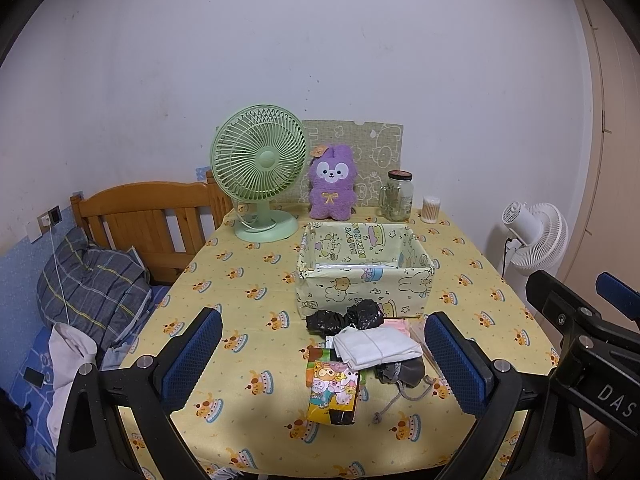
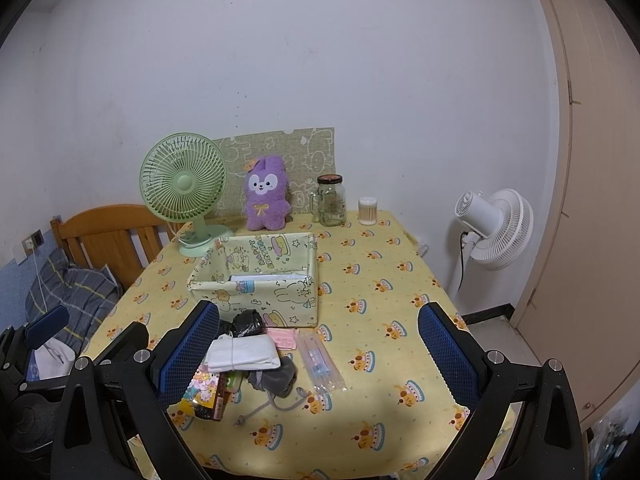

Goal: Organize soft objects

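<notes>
yellow cartoon paper wraps the storage box [image 1: 364, 270], and i take that box as my landmark, since it looks like the place the soft things are meant to go: its top is open and it faces me, with only something flat and pale lying at the bottom. just in front of the box lies the heap i have to sort: a crumpled black bag [image 1: 345, 315] touching its front wall, a folded white cloth [image 1: 376, 346] tied with thin string nearer me, a grey drawstring pouch [image 1: 402, 372] partly under that cloth, and a printed snack packet [image 1: 333, 390] at the heap's near edge. my left gripper [image 1: 322, 364] hangs above the near side of the heap, released, jaws spread wide and holding nothing, with the cloth and packet framed between them, so i judge it is lined up for a first pick. my right gripper [image 2: 318, 354] is likewise spread and empty, held beside the left one. in front of the box on its right lie pink paper [image 2: 283, 338] and clear-wrapped pens [image 2: 322, 364], which are not soft and could snag a careless grab. behind the box stand a green desk fan [image 1: 260, 172], a purple plush [image 1: 332, 184], a glass jar [image 1: 397, 196] and a tub of cotton swabs [image 1: 431, 209]; the plush is soft too, but the box stands between it and me. the pouch's loose cord [image 1: 394, 400] may drag its neighbours.
</notes>
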`<act>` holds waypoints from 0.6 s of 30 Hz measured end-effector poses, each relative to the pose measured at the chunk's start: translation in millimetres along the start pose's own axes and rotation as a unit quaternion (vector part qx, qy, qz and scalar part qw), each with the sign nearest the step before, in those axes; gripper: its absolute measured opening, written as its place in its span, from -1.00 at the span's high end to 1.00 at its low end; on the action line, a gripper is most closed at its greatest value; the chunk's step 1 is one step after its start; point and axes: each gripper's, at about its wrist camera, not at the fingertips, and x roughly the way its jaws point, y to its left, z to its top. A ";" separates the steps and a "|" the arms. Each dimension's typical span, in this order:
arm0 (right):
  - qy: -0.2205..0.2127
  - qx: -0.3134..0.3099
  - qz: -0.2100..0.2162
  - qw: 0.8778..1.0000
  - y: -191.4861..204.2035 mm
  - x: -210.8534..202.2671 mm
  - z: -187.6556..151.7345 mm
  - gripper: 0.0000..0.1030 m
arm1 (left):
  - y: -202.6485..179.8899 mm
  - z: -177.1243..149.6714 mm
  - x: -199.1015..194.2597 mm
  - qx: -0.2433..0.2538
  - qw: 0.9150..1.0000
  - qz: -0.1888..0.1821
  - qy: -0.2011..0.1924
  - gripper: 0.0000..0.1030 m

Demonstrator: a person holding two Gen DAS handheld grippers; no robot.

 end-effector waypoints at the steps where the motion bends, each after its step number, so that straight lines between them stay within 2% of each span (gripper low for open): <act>1: 0.000 0.000 0.000 1.000 0.2 -0.6 -0.7 -0.96 | -0.5 -0.6 -0.8 -0.001 1.000 -0.001 -0.001 -0.97; 8: -0.002 0.000 -0.001 1.000 0.5 -0.1 -0.4 -0.96 | 2.2 1.3 -0.7 -0.006 1.000 -0.001 -0.002 -0.93; 18: 0.011 0.008 0.004 1.000 0.4 18.5 -6.4 -0.96 | -2.5 -3.8 19.9 -0.009 1.000 0.003 0.018 -0.87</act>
